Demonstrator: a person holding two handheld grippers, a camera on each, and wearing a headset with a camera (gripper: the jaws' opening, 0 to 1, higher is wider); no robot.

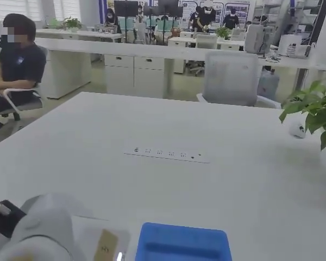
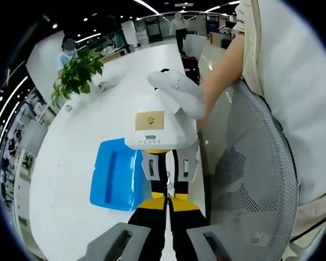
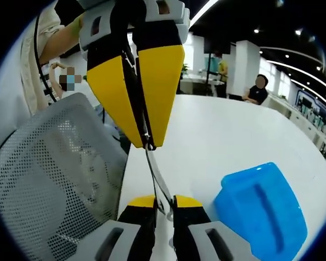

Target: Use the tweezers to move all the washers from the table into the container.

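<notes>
You have 2 grippers, and both meet on 1 pair of tweezers (image 3: 156,176). In the right gripper view, your right gripper (image 3: 165,205) has its 2 yellow-tipped jaws drawn close, w/ only a narrow slot between them, and the near end of the tweezers sits clamped in this slot. The thin metal legs run up from there to your left gripper (image 3: 146,142), which comes in from the top, nose to nose w/ the right one. Its 2 yellow jaws are pressed together to a point and pinch the far end of the tweezers. So the tweezers are above the table (image 3: 223,130), held at both ends. There is 1 blue container (image 3: 261,209) on the table, just beside the right gripper, to the right of its jaws. In the left gripper view the same container is to the left of the jaws, near but not touching. 1 grey mesh chair (image 3: 54,163) is on the other side of the right gripper's jaws, at the table edge. Further ahead of the left gripper, 1 green plant (image 2: 76,73) stands on the table. In the head view, 1 power strip (image 1: 167,154) is set flat in the tabletop, well beyond the container.
</notes>
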